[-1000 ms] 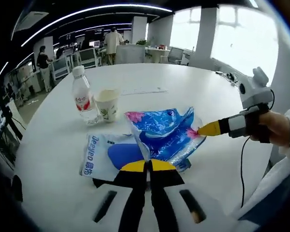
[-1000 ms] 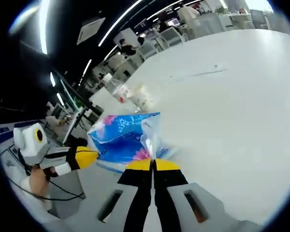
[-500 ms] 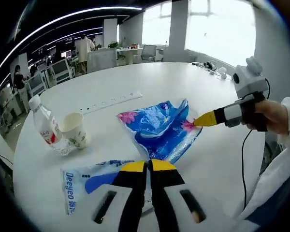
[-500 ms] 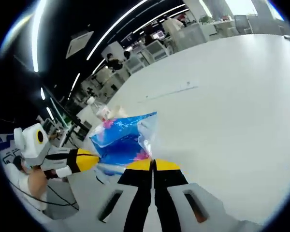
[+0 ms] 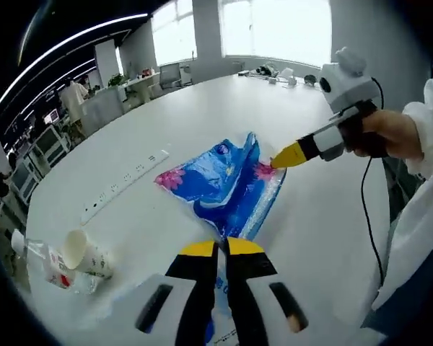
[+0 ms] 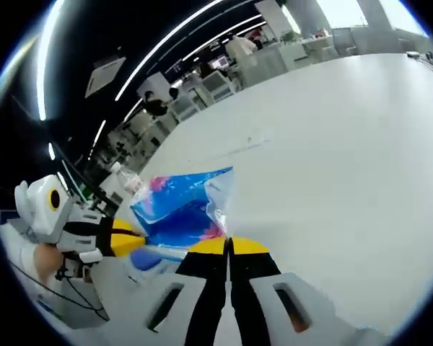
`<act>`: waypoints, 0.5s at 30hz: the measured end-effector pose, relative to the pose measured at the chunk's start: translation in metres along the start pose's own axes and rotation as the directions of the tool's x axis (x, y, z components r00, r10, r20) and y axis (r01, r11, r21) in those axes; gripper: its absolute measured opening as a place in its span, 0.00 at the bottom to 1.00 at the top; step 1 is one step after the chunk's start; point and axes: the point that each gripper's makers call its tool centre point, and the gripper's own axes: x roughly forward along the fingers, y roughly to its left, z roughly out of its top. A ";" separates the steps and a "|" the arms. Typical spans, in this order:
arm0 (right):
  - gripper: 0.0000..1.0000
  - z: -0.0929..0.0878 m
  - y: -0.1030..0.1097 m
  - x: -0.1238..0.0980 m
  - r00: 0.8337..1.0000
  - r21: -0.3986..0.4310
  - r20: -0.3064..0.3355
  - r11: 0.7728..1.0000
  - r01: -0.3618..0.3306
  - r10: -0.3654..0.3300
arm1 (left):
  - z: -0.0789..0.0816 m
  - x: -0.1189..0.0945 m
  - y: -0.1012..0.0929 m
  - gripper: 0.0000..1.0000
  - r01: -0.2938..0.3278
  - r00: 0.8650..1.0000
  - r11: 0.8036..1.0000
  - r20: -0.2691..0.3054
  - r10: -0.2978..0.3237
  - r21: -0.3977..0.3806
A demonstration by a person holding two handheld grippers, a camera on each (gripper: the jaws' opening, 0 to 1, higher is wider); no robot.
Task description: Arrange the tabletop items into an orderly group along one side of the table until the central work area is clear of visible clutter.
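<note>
A: Entry. The blue tissue pack (image 5: 227, 184) is held between both tools, stretched above the white table (image 5: 166, 108). The left gripper (image 5: 218, 249) has its jaws pressed together on the pack's near edge. The right gripper (image 6: 229, 245) is likewise clamped on the opposite corner, and in the left gripper view its yellow tip meets the pink-printed end.

B: What differs from a second ago?

A: Then the pack lay partly over a second white-and-blue pack on the table, close to the water bottle (image 5: 40, 256) and paper cup (image 5: 83, 252). Now the blue pack looks raised and carried; bottle and cup sit far toward the lower left of the left gripper view, the cup tipped on its side against the bottle. A sliver of the second pack (image 5: 220, 317) shows beneath the left jaws. Much of that shift is the camera swinging with the hand.

B: And the power strip?

A: The power strip (image 5: 123, 186) lies on the table, well apart from the pack.

B: Meaning for the task?

A: My judgement: the pack is mid-transfer, not yet placed. Bottle, cup and second pack are loosely gathered already; setting the blue pack beside them would leave the centre nearly clear. Risk: the soft wrap may slip or tear if the two grips pull apart.
</note>
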 end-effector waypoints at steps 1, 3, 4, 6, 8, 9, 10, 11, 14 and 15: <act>0.00 0.003 -0.004 0.000 1.000 0.001 0.004 1.000 0.003 -0.003 | 0.003 0.004 -0.001 0.00 0.018 1.000 0.999 -0.008 -0.018 0.035; 0.00 0.006 -0.008 -0.001 1.000 -0.001 0.007 1.000 0.011 -0.011 | 0.006 0.010 -0.005 0.01 0.054 0.998 0.996 -0.025 -0.053 0.077; 0.00 0.008 -0.012 -0.001 1.000 -0.002 0.008 1.000 0.016 -0.016 | 0.008 0.013 -0.006 0.01 0.062 0.998 0.995 -0.029 -0.060 0.083; 0.00 0.013 -0.019 0.000 1.000 -0.004 0.011 1.000 0.023 -0.023 | 0.012 0.019 -0.005 0.01 0.076 0.997 0.990 -0.043 -0.072 0.120; 0.00 0.017 -0.024 0.000 0.999 -0.009 0.014 0.999 0.032 -0.032 | 0.018 0.027 -0.003 0.01 0.082 0.996 0.988 -0.044 -0.077 0.130; 0.00 0.019 -0.026 0.001 0.999 -0.010 0.018 0.999 0.036 -0.036 | 0.019 0.031 -0.001 0.01 0.083 0.996 0.989 -0.045 -0.079 0.119; 0.00 0.023 -0.030 0.001 0.999 -0.010 0.022 0.999 0.043 -0.043 | 0.022 0.036 0.001 0.00 0.083 0.996 0.992 -0.042 -0.079 0.093; 0.00 0.025 -0.033 0.002 0.999 -0.008 0.025 0.999 0.047 -0.047 | 0.024 0.038 0.002 0.00 0.078 0.996 0.994 -0.037 -0.075 0.075; 0.00 0.034 -0.043 0.003 0.998 -0.010 0.031 0.998 0.061 -0.061 | 0.029 0.050 0.004 0.00 0.075 0.997 0.997 -0.026 -0.075 0.022; 0.00 0.036 -0.045 0.003 0.997 -0.012 0.032 0.998 0.064 -0.064 | 0.030 0.053 0.004 0.00 0.075 0.997 0.997 -0.025 -0.075 0.015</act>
